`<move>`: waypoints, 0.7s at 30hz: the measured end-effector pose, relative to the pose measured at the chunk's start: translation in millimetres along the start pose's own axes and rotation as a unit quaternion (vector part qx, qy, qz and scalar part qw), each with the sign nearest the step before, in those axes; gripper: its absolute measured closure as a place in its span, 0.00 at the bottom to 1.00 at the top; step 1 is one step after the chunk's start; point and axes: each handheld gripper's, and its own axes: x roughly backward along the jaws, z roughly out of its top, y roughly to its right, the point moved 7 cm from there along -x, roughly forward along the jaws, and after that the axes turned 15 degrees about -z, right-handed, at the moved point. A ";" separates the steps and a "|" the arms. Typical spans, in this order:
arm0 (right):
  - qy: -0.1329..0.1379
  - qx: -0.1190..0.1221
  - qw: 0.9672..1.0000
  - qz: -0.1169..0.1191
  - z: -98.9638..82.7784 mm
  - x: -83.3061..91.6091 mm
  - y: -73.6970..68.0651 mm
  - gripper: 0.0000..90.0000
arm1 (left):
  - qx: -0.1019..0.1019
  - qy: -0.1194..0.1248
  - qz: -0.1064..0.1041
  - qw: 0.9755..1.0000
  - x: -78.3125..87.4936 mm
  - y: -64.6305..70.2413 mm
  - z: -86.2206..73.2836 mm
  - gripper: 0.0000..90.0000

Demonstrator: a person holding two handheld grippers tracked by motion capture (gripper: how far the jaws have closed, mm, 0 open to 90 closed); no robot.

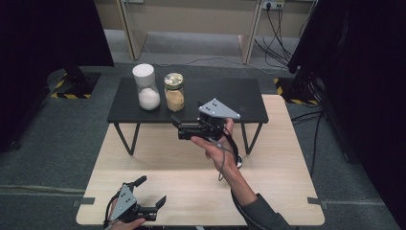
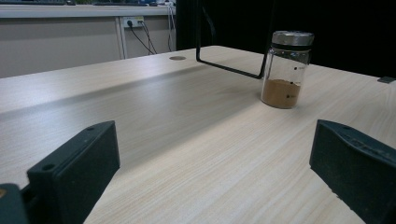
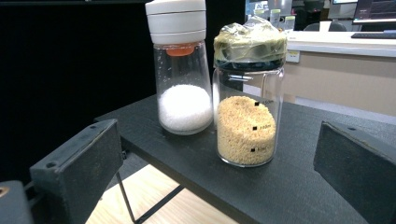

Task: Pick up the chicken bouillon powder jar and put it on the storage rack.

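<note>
My right gripper [image 1: 178, 128] hangs at the front edge of the black shelf [image 1: 239, 103], aimed at the two jars on it. Jaws stand wide apart, nothing between them.

Grain jar [image 3: 246, 123]: glass, tan grains filling about the lower half, top wrapped in crinkled film. In the right gripper view it stands dead ahead, between the two jaw tips in line but farther back on the shelf, not touched. From above, the grain jar [image 1: 174, 92] sits near the shelf's back edge, left of its middle, with the gripper near it but apart.

White jar [image 3: 182, 70]: white cap, white powder in the lower part, clear above. It stands just beside the grain jar on that jar's left and slightly behind; I cannot tell whether the two touch. In the high view the white jar [image 1: 146, 86] is the leftmost thing on the shelf.

Shelf stands on thin black legs on the far half of the wood table [image 1: 191, 191].

My left gripper [image 1: 153, 196] rests low at the table's near left corner, well apart from the shelf. Its jaws are also spread wide and empty.

Left gripper view: a brown jar [image 2: 286, 70] with a metal lid, brown powder at its bottom, upright on the table top [image 2: 187, 140], ahead and right of centre, beside a shelf leg [image 2: 229, 67]. Clear of the jaws.
</note>
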 end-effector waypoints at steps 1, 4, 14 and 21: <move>0.002 0.001 1.000 0.001 -0.7 1.5 0.0 0.02 | 0.000 0.000 0.000 1.000 0.0 0.0 0.0 0.01; 0.005 0.001 1.000 0.003 -3.2 6.6 -1.0 0.02 | 0.000 0.000 0.000 1.000 -0.1 0.0 -0.2 0.01; 0.013 0.010 1.000 0.011 -13.4 20.8 -4.4 0.02 | 0.000 0.000 0.001 1.000 0.2 -0.3 -0.1 0.01; 0.014 0.007 1.000 0.011 -22.7 27.0 -2.4 0.02 | 0.000 -0.001 0.001 1.000 0.3 -0.6 -0.1 0.01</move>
